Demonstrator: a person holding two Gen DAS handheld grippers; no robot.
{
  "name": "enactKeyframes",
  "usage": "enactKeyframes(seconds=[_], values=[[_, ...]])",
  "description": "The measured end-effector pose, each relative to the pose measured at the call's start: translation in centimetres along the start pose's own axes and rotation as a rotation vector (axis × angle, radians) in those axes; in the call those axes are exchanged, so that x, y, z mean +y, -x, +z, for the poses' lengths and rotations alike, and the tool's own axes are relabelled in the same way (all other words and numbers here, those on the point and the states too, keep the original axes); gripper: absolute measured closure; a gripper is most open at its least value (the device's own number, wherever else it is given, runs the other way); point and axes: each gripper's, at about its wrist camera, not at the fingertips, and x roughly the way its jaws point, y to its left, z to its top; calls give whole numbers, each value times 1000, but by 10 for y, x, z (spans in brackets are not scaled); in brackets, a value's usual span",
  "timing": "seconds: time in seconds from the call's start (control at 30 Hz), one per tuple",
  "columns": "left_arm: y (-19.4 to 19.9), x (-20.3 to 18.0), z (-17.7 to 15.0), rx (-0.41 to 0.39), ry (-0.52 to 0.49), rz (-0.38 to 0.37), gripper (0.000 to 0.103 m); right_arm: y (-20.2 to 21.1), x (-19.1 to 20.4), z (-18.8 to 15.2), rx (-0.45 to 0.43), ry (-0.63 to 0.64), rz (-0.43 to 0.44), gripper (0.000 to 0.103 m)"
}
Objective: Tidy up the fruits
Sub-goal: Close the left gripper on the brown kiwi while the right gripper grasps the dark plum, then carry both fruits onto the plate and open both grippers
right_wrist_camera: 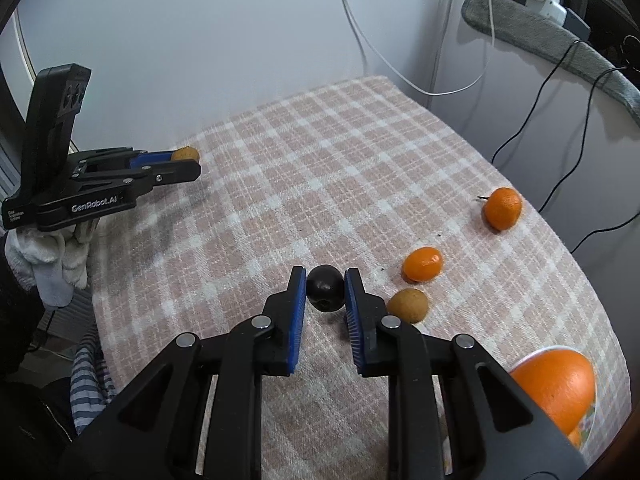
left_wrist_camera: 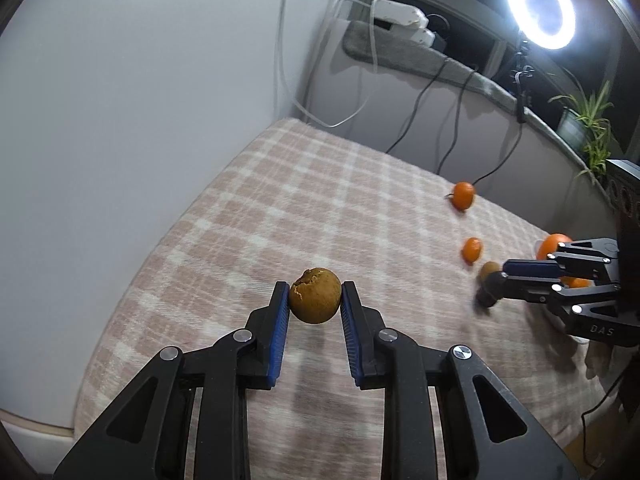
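Observation:
My left gripper [left_wrist_camera: 315, 298] is shut on a brown round fruit [left_wrist_camera: 315, 295] with a cracked top, held over the checked cloth; it also shows in the right wrist view [right_wrist_camera: 185, 161] at the far left. My right gripper [right_wrist_camera: 325, 289] is shut on a dark round fruit [right_wrist_camera: 325, 288] just above the cloth; it shows in the left wrist view [left_wrist_camera: 491, 286] at the right. Beside it lie a second brown fruit [right_wrist_camera: 408, 305], a small orange fruit [right_wrist_camera: 423, 264] and a tangerine [right_wrist_camera: 502, 208]. A large orange [right_wrist_camera: 556, 388] sits in a bowl [right_wrist_camera: 588, 424].
The pink checked cloth [right_wrist_camera: 300, 184] covers the table, which meets a white wall at the back. Cables [right_wrist_camera: 520, 128] hang at the right. A ring light [left_wrist_camera: 540, 4] and a plant [left_wrist_camera: 592, 120] stand on the ledge. A gloved hand [right_wrist_camera: 52, 256] holds the left gripper.

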Motion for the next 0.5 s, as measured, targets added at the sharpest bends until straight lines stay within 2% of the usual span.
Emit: enactKeyframes(seconds=[0.23, 0.5], values=[[9, -38, 3, -17, -56, -75, 79, 33, -14, -12, -56, -39, -28, 83], [10, -86, 0, -7, -117, -170, 79, 75, -40, -40, -113, -114, -86, 83]])
